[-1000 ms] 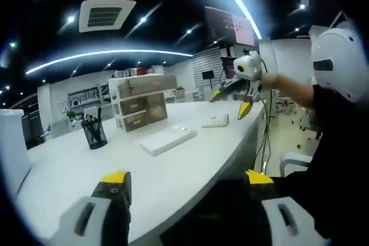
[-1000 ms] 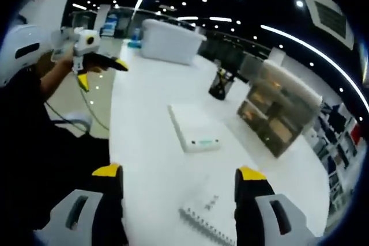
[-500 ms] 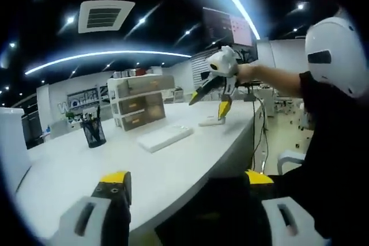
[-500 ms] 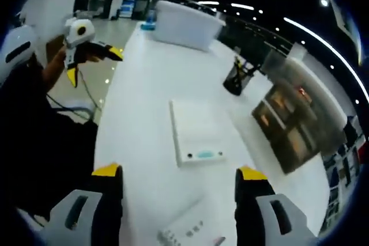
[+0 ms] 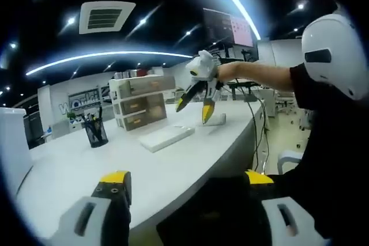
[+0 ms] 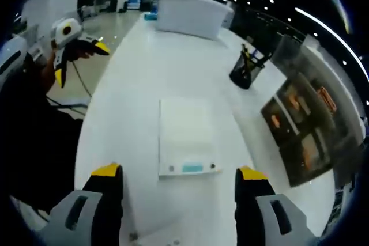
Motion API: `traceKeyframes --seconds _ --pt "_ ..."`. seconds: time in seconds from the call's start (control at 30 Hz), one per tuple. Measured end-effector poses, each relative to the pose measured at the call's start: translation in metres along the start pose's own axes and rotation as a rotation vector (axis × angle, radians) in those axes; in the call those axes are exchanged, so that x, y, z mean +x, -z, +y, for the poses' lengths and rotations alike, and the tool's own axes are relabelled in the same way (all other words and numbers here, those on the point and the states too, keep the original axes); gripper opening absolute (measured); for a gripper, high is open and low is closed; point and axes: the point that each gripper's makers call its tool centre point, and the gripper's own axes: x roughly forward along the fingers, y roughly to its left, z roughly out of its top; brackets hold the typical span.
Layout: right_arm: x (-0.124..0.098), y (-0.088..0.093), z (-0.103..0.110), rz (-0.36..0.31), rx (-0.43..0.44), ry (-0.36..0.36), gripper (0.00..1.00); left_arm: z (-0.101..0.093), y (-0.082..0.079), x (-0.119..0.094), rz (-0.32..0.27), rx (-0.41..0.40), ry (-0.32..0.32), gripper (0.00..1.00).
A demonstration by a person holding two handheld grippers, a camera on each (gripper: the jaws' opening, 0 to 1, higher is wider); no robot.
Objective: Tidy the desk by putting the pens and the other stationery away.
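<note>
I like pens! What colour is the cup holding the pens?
The pen cup is black mesh, clearest in the right gripper view.

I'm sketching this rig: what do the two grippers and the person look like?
Each gripper, left gripper and right gripper, has grey jaws tipped yellow. Seen from the left gripper view, the right one has a white body. The person wears a black short sleeve and a white helmet.

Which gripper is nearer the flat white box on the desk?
Right. The right gripper hovers open just above the white box; the left gripper is off the desk's edge.
</note>
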Motion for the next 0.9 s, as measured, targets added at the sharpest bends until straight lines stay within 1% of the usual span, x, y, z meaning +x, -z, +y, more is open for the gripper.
traceKeyframes --seconds 0.2,0.43,0.53,0.7,0.8,0.9 --pt "0.015 0.002 -0.004 0.034 -0.001 -0.038 0.75 0.002 0.001 -0.002 0.002 0.001 -0.005 0.77" --pt "0.027 0.008 -0.008 0.073 -0.01 -0.085 0.76 -0.001 0.002 -0.002 0.007 0.004 0.007 0.77" --pt "0.031 0.011 -0.009 0.087 0.002 -0.109 0.76 -0.003 -0.002 -0.004 -0.014 -0.011 0.022 0.77" --pt "0.038 0.019 -0.008 0.127 0.008 -0.15 0.76 -0.001 -0.003 -0.005 -0.013 -0.008 0.015 0.77" --pt "0.04 0.02 -0.009 0.139 0.014 -0.159 0.75 -0.001 -0.002 -0.004 -0.012 -0.01 0.016 0.77" --pt "0.042 0.02 -0.011 0.145 0.016 -0.162 0.73 -0.002 -0.002 -0.003 -0.011 -0.01 0.02 0.77"
